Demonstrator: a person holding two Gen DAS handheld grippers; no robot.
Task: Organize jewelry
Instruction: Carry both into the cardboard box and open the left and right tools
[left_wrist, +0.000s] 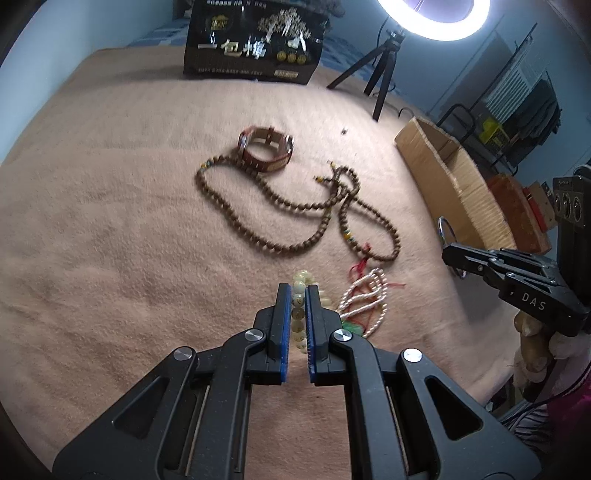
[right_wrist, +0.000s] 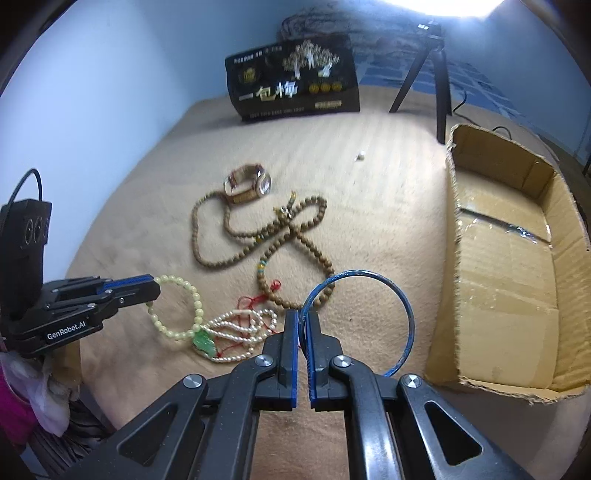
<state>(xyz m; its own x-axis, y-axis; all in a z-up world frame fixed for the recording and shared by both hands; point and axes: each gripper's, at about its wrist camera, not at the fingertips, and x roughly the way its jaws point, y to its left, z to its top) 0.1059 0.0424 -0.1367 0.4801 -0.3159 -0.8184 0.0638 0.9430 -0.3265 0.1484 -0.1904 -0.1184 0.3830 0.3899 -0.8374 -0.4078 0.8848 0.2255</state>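
While left fingers (left_wrist: 298, 295) pinch pale bead bracelet (right_wrist: 177, 306), only right view shows right fingers (right_wrist: 303, 319) clamping blue bangle (right_wrist: 404, 295).

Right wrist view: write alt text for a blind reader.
The right gripper pinches a thin blue metal bangle beside an open cardboard box. Left, the left gripper holds a pale yellow bead bracelet over a tan blanket.

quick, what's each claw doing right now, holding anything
Left claw: closed on the pale yellow bead bracelet.
Right claw: closed on the thin blue bangle.
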